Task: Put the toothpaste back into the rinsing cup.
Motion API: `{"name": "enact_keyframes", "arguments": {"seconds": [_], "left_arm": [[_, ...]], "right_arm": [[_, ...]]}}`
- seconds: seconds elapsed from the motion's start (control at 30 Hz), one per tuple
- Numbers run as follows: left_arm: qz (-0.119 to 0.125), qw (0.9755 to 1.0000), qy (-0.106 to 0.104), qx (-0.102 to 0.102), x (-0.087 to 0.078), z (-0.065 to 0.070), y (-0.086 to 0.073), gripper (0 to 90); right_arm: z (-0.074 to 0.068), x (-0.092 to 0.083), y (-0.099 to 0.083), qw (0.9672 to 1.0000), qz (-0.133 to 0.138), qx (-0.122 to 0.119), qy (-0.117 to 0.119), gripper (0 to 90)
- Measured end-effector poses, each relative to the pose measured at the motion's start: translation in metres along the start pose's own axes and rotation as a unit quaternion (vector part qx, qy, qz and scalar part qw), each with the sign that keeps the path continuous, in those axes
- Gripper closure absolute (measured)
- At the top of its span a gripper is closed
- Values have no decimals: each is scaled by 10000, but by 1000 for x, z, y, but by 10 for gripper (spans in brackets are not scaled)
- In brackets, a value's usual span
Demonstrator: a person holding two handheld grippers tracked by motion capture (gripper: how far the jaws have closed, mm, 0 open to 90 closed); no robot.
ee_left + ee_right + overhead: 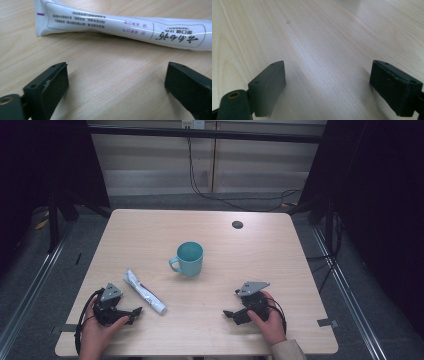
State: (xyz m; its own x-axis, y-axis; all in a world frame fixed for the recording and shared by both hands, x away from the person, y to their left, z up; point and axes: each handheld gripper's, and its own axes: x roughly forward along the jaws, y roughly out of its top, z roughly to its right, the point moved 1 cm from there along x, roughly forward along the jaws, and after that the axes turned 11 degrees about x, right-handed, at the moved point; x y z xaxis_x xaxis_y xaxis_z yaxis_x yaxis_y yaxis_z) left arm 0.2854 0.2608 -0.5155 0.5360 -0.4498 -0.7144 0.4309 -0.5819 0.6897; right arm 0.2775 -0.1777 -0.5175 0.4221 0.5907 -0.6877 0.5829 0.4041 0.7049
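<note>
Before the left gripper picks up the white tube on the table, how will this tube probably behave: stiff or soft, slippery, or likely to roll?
The white tube looks glossy, with bright reflections, so it may slip between the pads. Its body flattens towards the crimped end, so it is probably soft and may dent when squeezed. Lying flat on the table, it seems unlikely to roll far.

Left gripper view: white tube (120,26) cut off at right edge, cap end unseen; small print too blurred to read.
</note>
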Motion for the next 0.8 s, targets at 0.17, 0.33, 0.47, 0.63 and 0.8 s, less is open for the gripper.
{"name": "enact_keyframes", "arguments": {"seconds": [0.17,0.33,0.47,0.63,0.8], "left_arm": [[-68,10000,-27,43,0,0,1,4],[-404,9981,-243,-394,-7,-7,12,168],[-683,9957,-342,-524,-8,-13,17,194],[-891,9923,-425,-752,-10,-20,23,194],[-996,9907,-411,-832,-10,-28,31,196]], "right_arm": [[0,0,0,10000,3,-6,1,124],[0,0,0,10000,-1,0,8,124],[0,0,0,10000,-3,-1,9,124],[0,0,0,10000,-2,-3,7,124],[0,0,0,10000,-2,-3,8,124]]}}
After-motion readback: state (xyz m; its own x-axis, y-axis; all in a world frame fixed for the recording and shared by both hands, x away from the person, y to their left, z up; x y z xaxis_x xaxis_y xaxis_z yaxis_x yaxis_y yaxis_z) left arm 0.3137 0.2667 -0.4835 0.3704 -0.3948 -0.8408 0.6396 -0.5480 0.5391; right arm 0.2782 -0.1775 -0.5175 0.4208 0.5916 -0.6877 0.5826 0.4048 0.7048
